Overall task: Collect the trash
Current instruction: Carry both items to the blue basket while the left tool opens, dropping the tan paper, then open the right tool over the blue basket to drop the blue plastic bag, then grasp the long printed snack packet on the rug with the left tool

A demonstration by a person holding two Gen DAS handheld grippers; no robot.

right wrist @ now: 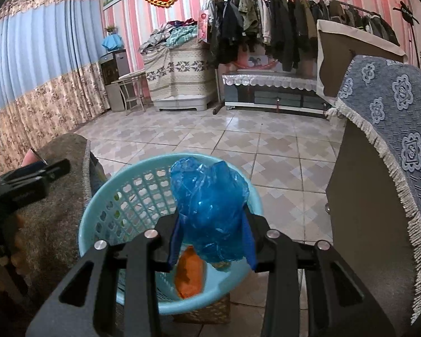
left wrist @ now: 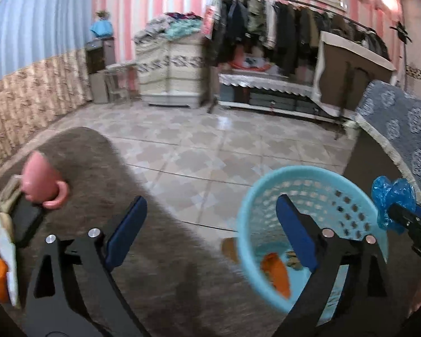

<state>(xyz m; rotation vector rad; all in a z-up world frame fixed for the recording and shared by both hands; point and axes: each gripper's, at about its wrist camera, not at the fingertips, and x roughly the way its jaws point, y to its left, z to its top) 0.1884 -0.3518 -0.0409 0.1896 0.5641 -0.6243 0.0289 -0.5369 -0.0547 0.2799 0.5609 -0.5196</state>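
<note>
Crumpled blue plastic bag [right wrist: 209, 210], pinched between the right gripper [right wrist: 212, 241] fingers, hangs over the light-blue perforated plastic basket [right wrist: 98, 224] for dropping, while the left gripper [left wrist: 210, 233], fingers spread and empty, hovers at the grey-carpeted table [left wrist: 160, 252] edge.

A brown-covered table [left wrist: 154, 252] carries a pink mug [left wrist: 40, 181] and some blurred items at its left edge; a light-blue basket [right wrist: 98, 219] stands on the tiled floor [right wrist: 238, 146] beside it

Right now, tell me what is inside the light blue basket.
Inside the basket lies an orange wrapper with a small brownish scrap beside it. The blue plastic bag in the right gripper covers part of the bottom.
</note>
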